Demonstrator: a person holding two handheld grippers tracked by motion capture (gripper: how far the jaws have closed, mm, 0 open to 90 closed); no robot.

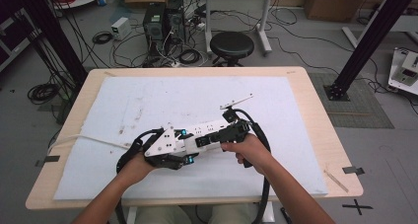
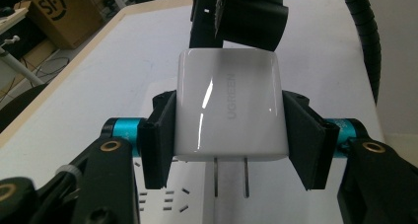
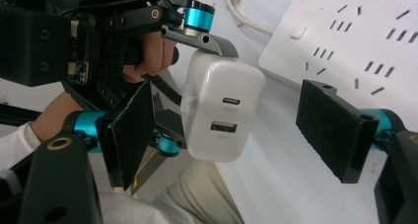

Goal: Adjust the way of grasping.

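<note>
**Two claws around one charger, power strip waiting below**

Two grippers meet near the front middle of the table (image 1: 305,115). My left gripper (image 2: 229,130) is clamped on the white charger (image 2: 229,110), one pad pressed flat on each side, with the two metal prongs (image 2: 230,177) sticking out past the pads toward the camera. Just beneath it lies the white power strip (image 2: 167,199) on the white mat (image 1: 148,100), its slots visible under the prongs.

From the right gripper view, my right gripper (image 3: 231,135) stands wide, its pads on either side of the charger (image 3: 222,110) but not touching it; the left pad sits closer than the right one. That gripper holds nothing. The charger's port face looks toward this camera, and the power strip (image 3: 355,41) runs off behind it, with its cord (image 3: 241,17) trailing away.

I judge the step in hand to be seating the charger in the strip, with the right gripper coming in to help. To do it well, I would keep the left grip firm and square so the smooth casing cannot twist. I would line both prongs over one pair of straight slots before pushing. The strip is light and loose on the mat, so I would use the right gripper to pin it or steady the charger. Then I would press straight in, without rocking.
</note>
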